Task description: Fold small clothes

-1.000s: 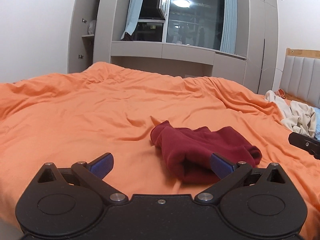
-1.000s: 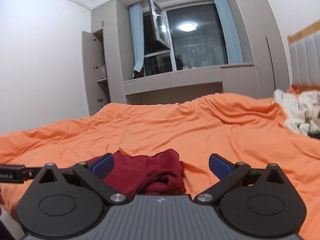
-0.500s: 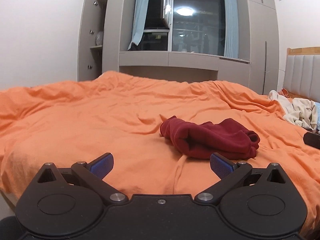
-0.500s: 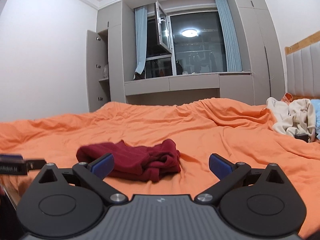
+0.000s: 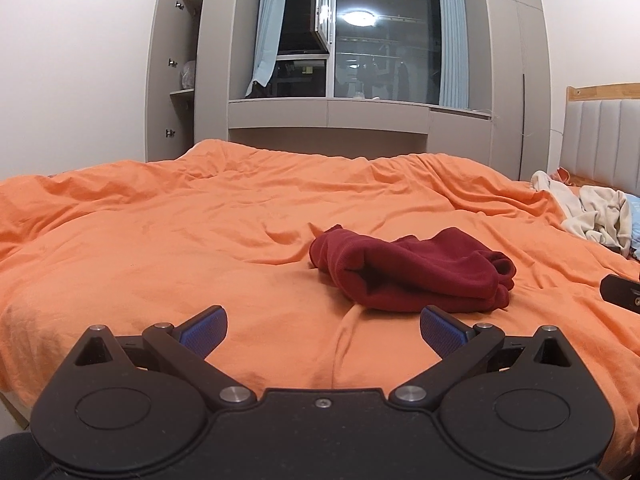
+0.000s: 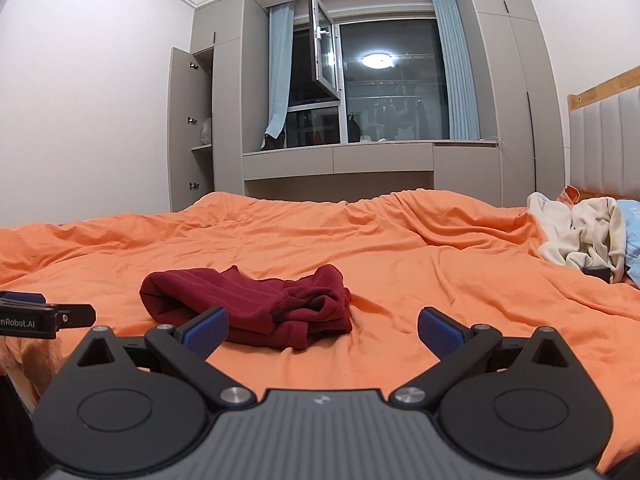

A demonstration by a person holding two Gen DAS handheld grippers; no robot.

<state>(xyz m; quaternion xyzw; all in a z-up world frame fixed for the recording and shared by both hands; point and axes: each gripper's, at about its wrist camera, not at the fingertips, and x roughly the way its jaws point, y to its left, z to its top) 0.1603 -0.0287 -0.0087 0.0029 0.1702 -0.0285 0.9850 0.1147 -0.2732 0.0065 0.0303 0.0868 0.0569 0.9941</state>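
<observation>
Both the left tool [image 5: 323, 330] and right tool [image 6: 322, 330] stand wide and empty at lower frame, clear of the red garment [image 5: 412, 274] lying bundled mid-frame on the bed [image 5: 160, 248].

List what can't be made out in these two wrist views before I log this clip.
- Dark red garment: bunched on the orange duvet in both views; its type and underside are hidden by its own folds.
- Pale clothes pile: cut off by the right edge; item count unclear.
- Left gripper and right gripper: open, empty; the hands holding them are out of frame.
- Shelf contents in the open cupboard: too small.
</observation>
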